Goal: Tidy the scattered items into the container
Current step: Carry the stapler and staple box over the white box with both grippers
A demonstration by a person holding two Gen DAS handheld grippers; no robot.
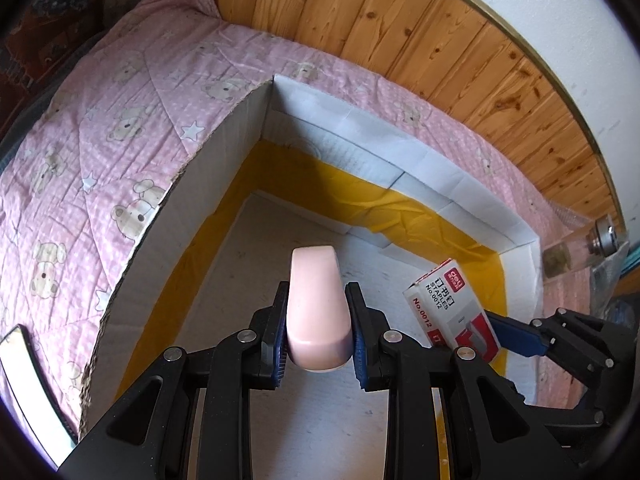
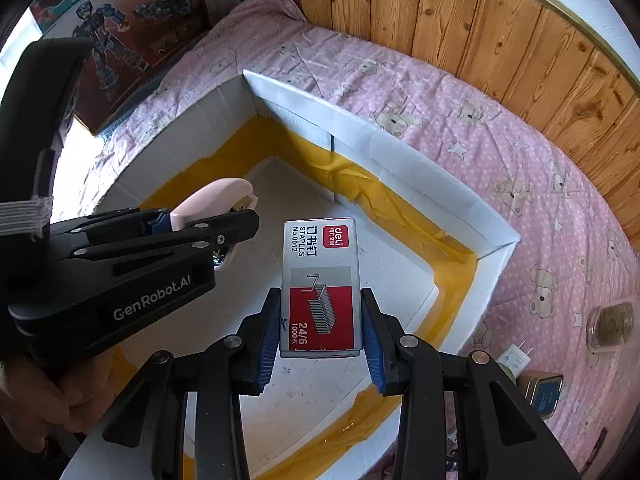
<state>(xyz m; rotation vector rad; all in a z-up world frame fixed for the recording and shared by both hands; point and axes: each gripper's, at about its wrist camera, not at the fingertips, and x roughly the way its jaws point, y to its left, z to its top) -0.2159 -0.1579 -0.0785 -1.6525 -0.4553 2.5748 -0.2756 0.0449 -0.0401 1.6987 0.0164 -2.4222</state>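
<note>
Left wrist view: the left gripper [image 1: 318,312] is clamped on a pink stapler [image 1: 316,312] and the right gripper [image 2: 320,312] on a staples box [image 2: 320,280] — both poised above the white container [image 1: 460,196] on the bed [image 1: 120,120], presumably for release inside

The container [image 2: 440,184] sits on the quilt [image 2: 520,152], which runs back to the wall panelling [image 2: 520,40]. Above the container's floor, the left gripper [image 1: 318,312] holds the stapler [image 1: 316,308]; to its right the right gripper [image 2: 320,320] holds the staple box [image 2: 320,280]. Right of the container, on the quilt, lie a jar [image 2: 610,324], probably a plug [image 2: 514,360], and a tin [image 2: 544,394].
</note>
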